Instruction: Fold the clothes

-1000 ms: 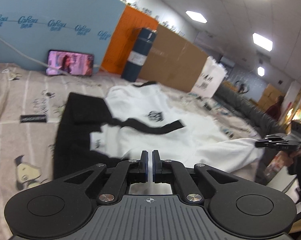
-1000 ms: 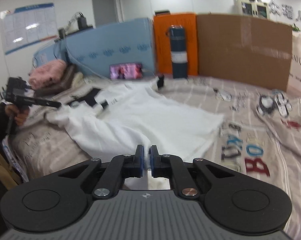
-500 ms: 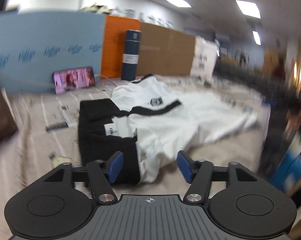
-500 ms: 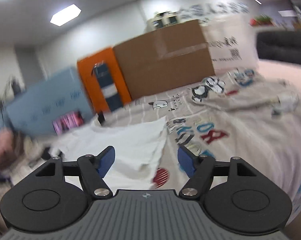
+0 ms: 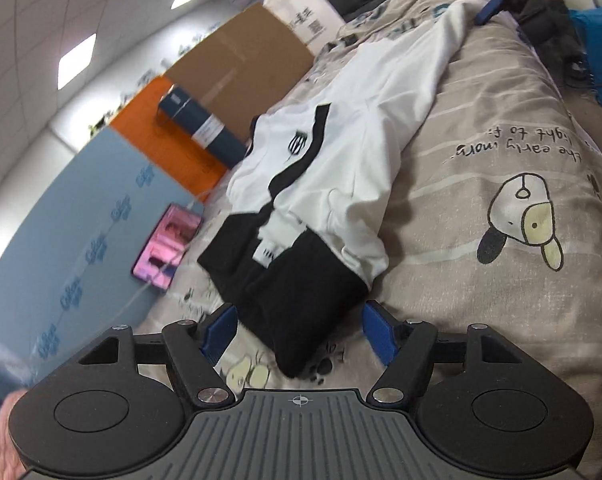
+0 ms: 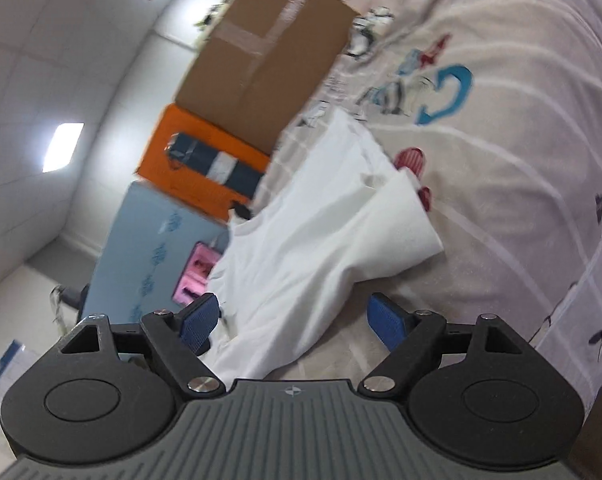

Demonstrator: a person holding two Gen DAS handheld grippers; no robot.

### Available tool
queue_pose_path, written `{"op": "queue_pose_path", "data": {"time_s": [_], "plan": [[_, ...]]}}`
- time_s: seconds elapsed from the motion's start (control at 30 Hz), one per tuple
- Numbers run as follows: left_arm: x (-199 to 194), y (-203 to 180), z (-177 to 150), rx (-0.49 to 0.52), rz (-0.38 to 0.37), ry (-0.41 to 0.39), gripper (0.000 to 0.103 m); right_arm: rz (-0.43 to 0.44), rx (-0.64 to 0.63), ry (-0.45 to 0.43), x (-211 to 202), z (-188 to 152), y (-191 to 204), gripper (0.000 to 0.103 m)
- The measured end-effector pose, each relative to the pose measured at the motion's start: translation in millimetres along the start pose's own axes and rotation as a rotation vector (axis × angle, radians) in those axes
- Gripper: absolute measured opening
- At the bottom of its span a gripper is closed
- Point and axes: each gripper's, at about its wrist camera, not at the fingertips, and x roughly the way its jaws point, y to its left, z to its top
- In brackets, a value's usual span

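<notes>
Both grippers were shut a second ago; now both are wide apart and hold nothing. Between the left gripper's (image 5: 299,330) fingers lies the shirt's black sleeve (image 5: 297,300). The white shirt (image 5: 341,140) stretches long, straight ahead. Bare bed sheet (image 5: 501,208) lies right. The right gripper (image 6: 291,320) hovers over the white hem (image 6: 301,280).

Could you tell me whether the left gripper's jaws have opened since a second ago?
Yes. The left gripper was shut a second ago; now its jaws stand wide apart, straddling the black sleeve on the bedsheet.
</notes>
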Motion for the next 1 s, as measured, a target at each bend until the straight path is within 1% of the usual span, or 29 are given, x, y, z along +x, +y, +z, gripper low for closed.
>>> {"op": "queue_pose_path", "data": {"time_s": [0.03, 0.07, 0.1, 0.13, 0.17, 0.23, 0.3, 0.33, 0.43, 0.53, 0.57, 0.63, 0.73, 0.8, 0.83, 0.87, 0.9, 0.93, 0.97, 1.0], "plan": [[1.5, -1.4, -0.7, 0.025, -0.002, -0.014, 0.050, -0.002, 0.027, -0.025, 3.7, -0.5, -3.1, 0.078], [3.3, -1.9, -0.7, 0.040, -0.015, -0.021, 0.045, -0.007, 0.046, -0.050, 6.4, -1.1, -4.9, 0.078], [5.2, -2.1, -0.6, 0.051, -0.034, -0.025, 0.033, -0.014, 0.060, -0.076, 8.3, -1.8, -5.8, 0.077], [7.2, -2.2, -0.4, 0.062, -0.052, -0.029, 0.016, -0.021, 0.075, -0.102, 10.3, -2.5, -6.6, 0.073], [6.0, -0.4, -0.5, 0.063, -0.052, -0.035, 0.015, -0.041, 0.084, -0.125, 12.2, -3.2, -7.2, 0.067], [0.9, 5.2, -0.7, 0.053, -0.032, -0.049, 0.011, -0.122, 0.056, -0.149, 16.9, -5.0, -5.5, 0.025], [-4.2, 10.8, -1.0, 0.044, -0.013, -0.063, 0.008, -0.154, 0.000, -0.173, 15.0, -6.8, -1.2, 0.009], [-6.7, 13.6, -1.1, 0.039, -0.003, -0.070, 0.006, -0.163, -0.030, -0.187, 13.2, -7.8, 1.2, 0.007], [-14.4, 22.0, -1.5, 0.025, 0.026, -0.091, 0.006, -0.143, -0.095, -0.245, -3.0, -6.8, 14.7, 0.005], [-23.8, 26.1, -0.3, 0.002, 0.031, -0.102, 0.005, -0.156, -0.176, -0.267, -14.4, -5.5, 30.2, 0.005], [-26.0, 24.4, -1.1, -0.001, 0.024, -0.097, 0.005, -0.169, -0.181, -0.261, -16.5, -6.0, 30.3, 0.005], [-25.7, 18.9, -6.1, -0.021, -0.025, -0.071, 0.005, -0.196, -0.174, -0.242, -19.5, -8.0, 26.5, 0.005], [-18.5, 7.7, -16.9, -0.060, -0.086, -0.016, 0.005, -0.248, -0.133, -0.206, -19.9, -13.0, 8.5, 0.005], [-16.7, 7.2, -22.0, -0.096, -0.101, 0.003, 0.005, -0.279, -0.114, -0.184, -19.2, -16.7, -2.8, 0.005], [-18.0, 9.9, -23.6, -0.115, -0.099, 0.006, 0.006, -0.290, -0.132, -0.181, -19.0, -18.7, -3.2, 0.005], [-19.8, 15.2, -26.5, -0.139, -0.095, 0.016, 0.011, -0.301, -0.161, -0.182, -19.2, -20.6, -1.4, 0.005], [-21.9, 21.6, -30.0, -0.165, -0.090, 0.029, 0.014, -0.313, -0.190, -0.183, -19.3, -22.5, 0.4, 0.006], [-24.1, 28.6, -34.1, -0.196, -0.069, 0.043, 0.016, -0.338, -0.219, -0.193, -20.2, -23.6, 2.9, 0.013], [-26.3, 35.7, -38.6, -0.229, -0.040, 0.056, 0.017, -0.381, -0.250, -0.214, -22.1, -23.9, 5.9, 0.019], [-28.5, 42.9, -43.1, -0.263, -0.012, 0.070, 0.017, -0.429, -0.283, -0.242, -24.1, -24.1, 8.6, 0.031]]}}
